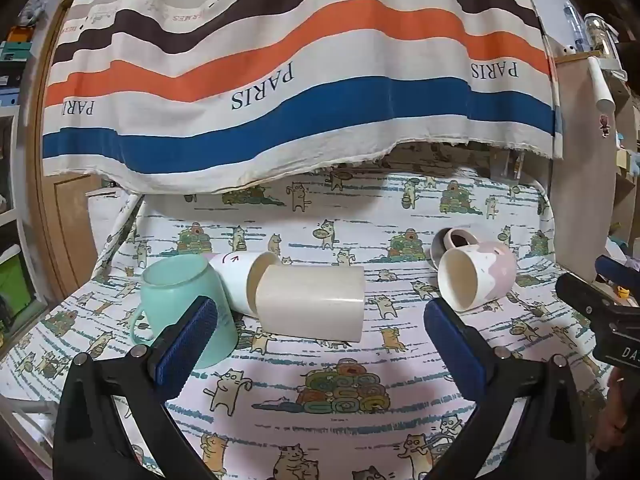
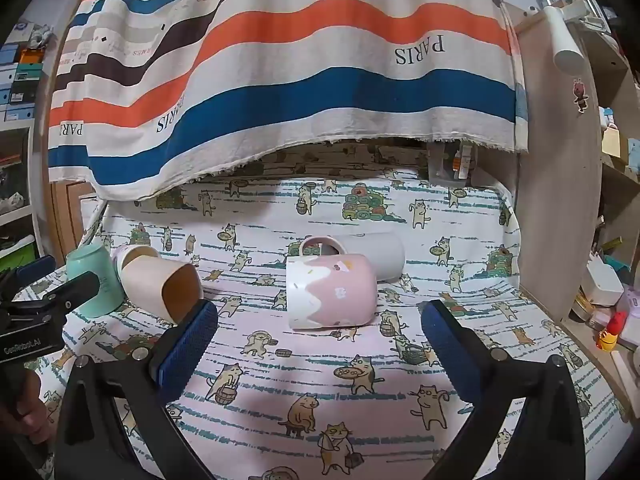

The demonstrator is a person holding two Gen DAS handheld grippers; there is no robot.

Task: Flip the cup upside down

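Observation:
A beige cup (image 1: 312, 300) lies on its side mid-table, in front of a white cup (image 1: 236, 276) also on its side. A mint cup (image 1: 188, 308) stands upside down at the left. A pink-and-white mug (image 1: 476, 276) lies on its side at the right, a grey cup (image 2: 372, 256) behind it. My left gripper (image 1: 320, 316) is open and empty, its fingers either side of the beige cup, short of it. My right gripper (image 2: 320, 320) is open and empty, just short of the pink mug (image 2: 332, 292). The beige cup (image 2: 160, 288) and mint cup (image 2: 96, 284) show at the left.
The table carries a cat-print cloth (image 1: 320, 400). A striped cloth (image 1: 280, 80) hangs over the table's back. A wooden shelf side (image 2: 560, 200) stands at the right, with small items (image 2: 608, 320) on a ledge. The other gripper's body (image 1: 604, 312) shows at the right edge.

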